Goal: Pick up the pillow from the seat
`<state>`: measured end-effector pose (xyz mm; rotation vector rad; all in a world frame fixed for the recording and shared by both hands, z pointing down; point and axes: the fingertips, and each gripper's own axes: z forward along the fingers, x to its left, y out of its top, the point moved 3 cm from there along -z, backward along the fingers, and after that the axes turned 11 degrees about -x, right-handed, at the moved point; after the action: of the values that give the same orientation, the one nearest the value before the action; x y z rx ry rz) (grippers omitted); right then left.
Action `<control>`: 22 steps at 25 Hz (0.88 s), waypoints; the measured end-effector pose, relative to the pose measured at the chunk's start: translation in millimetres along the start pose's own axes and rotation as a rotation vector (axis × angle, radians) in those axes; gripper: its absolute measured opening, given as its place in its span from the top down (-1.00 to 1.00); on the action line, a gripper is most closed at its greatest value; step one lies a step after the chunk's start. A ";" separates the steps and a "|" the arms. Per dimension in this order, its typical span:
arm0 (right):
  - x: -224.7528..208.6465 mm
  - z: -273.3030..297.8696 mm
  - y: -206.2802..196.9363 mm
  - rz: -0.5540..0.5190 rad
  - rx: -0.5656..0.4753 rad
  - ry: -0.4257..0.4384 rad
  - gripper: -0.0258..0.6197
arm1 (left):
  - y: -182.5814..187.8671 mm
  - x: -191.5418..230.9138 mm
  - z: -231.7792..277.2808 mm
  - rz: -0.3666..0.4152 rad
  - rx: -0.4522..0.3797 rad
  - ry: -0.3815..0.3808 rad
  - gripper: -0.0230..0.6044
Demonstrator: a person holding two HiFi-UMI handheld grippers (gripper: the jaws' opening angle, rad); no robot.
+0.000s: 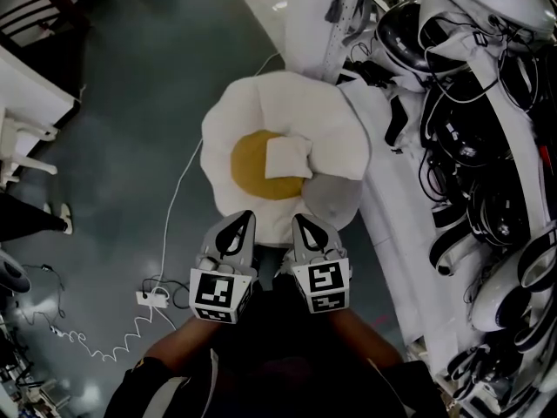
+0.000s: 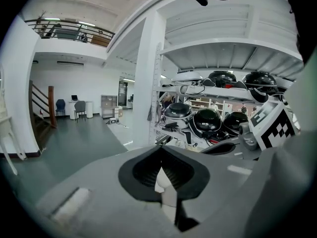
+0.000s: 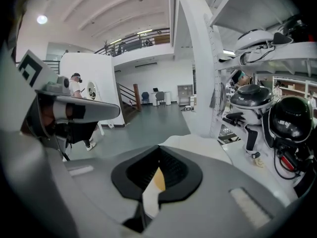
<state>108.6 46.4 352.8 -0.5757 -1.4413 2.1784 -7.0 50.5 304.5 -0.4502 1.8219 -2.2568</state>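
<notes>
A round white pillow [image 1: 287, 116] shaped like a fried egg, with a yellow centre [image 1: 248, 165] and a white tag [image 1: 285, 158], hangs above the grey floor in the head view. My two grippers hold its near edge side by side. The left gripper [image 1: 237, 225] is shut on the white fabric, which shows as a sliver pinched in its jaws [image 2: 161, 181]. The right gripper [image 1: 305, 226] is shut on the edge too, with white and yellow fabric between its jaws [image 3: 154, 182]. More of the pillow [image 3: 195, 147] spreads beyond the right gripper's jaws. No seat shows.
A white shelf unit [image 1: 392, 216] packed with helmets [image 1: 492, 207] and cables runs down the right, close to the pillow. A white post [image 1: 341, 16] stands behind it. A power strip [image 1: 152, 297] with a coiled cable lies on the floor at left. A person [image 3: 75, 86] stands far off.
</notes>
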 end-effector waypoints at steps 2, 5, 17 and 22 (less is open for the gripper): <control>-4.0 10.7 1.4 -0.005 0.008 -0.014 0.92 | 2.6 9.0 11.5 -0.017 -0.006 -0.008 0.92; -7.8 27.9 3.7 -0.013 0.019 -0.040 0.92 | -1.4 21.3 29.0 -0.041 -0.002 -0.034 0.92; -27.3 94.5 -8.1 0.057 0.093 -0.157 0.92 | -34.4 70.5 88.3 -0.037 0.071 -0.108 0.92; -40.0 118.7 -17.3 0.054 0.132 -0.195 0.92 | -50.8 90.4 105.9 -0.065 0.086 -0.107 0.92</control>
<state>75.3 -58.2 415.4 -0.3682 -1.3773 2.4066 -51.5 -66.4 384.0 -0.6100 1.6751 -2.2949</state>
